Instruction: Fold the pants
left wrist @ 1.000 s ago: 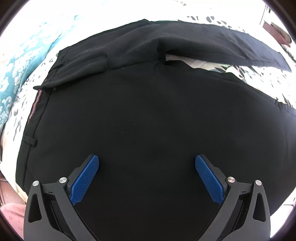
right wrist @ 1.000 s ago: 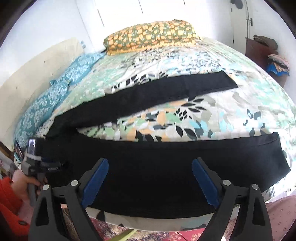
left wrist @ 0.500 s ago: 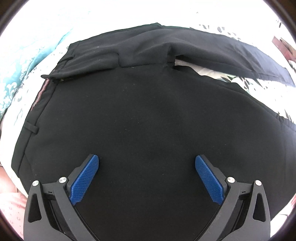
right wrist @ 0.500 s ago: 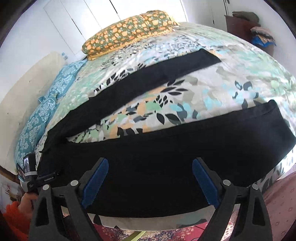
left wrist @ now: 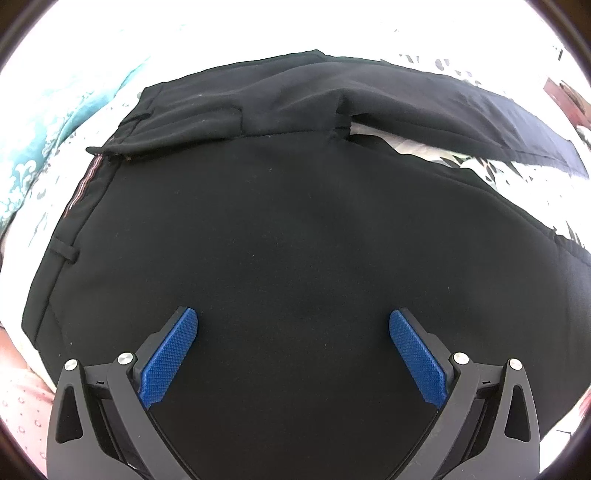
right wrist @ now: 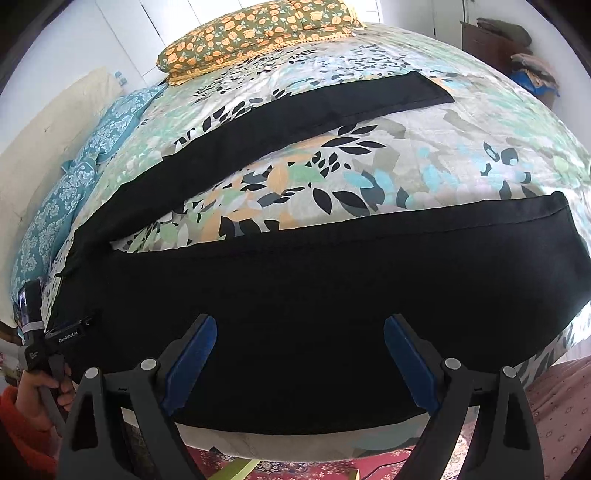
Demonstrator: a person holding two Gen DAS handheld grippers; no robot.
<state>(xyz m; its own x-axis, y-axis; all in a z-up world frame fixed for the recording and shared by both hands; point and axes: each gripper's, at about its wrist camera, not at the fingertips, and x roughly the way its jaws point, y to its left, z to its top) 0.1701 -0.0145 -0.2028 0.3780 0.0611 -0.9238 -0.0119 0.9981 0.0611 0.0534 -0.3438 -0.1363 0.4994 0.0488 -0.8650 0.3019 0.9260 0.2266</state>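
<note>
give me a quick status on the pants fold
Left gripper open, right gripper open, both empty. Black pants flat on bed, legs splayed, unfolded. Nothing in the way.

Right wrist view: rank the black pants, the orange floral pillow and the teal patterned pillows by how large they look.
1. Black pants, by far the largest.
2. Orange floral pillow and teal patterned pillows look about alike; the orange one lies farther from the camera, so I won't rank them.
</note>
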